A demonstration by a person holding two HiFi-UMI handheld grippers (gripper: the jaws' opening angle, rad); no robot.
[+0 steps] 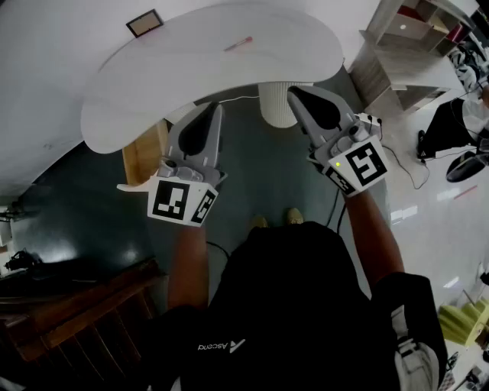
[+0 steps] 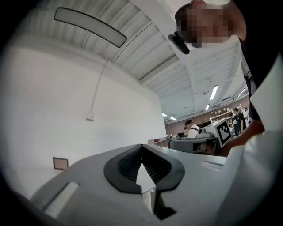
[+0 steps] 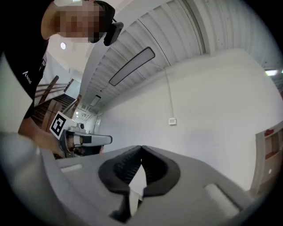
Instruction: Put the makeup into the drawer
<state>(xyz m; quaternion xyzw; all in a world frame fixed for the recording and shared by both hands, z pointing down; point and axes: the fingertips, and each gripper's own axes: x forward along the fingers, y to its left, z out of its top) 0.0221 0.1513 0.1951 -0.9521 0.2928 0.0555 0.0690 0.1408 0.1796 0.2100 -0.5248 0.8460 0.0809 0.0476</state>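
A thin pink makeup stick (image 1: 238, 43) lies on the white curved table (image 1: 153, 84), towards its far side. A small dark framed item (image 1: 144, 23) sits at the table's back left. My left gripper (image 1: 218, 108) is held short of the table's near edge, shut with nothing in it; the left gripper view shows its jaws closed tip to tip (image 2: 141, 146). The right gripper (image 1: 292, 92) hovers beside the table's ribbed white pedestal (image 1: 273, 105), also shut and empty (image 3: 140, 148). Both point roughly level, towards a white wall. No drawer front is clearly visible.
A wooden unit (image 1: 142, 155) stands under the table's left part. White shelving (image 1: 405, 34) is at the far right, dark wooden stairs (image 1: 69, 321) at the lower left. A cable (image 1: 416, 172) runs over the floor on the right. People stand in the background (image 2: 192, 129).
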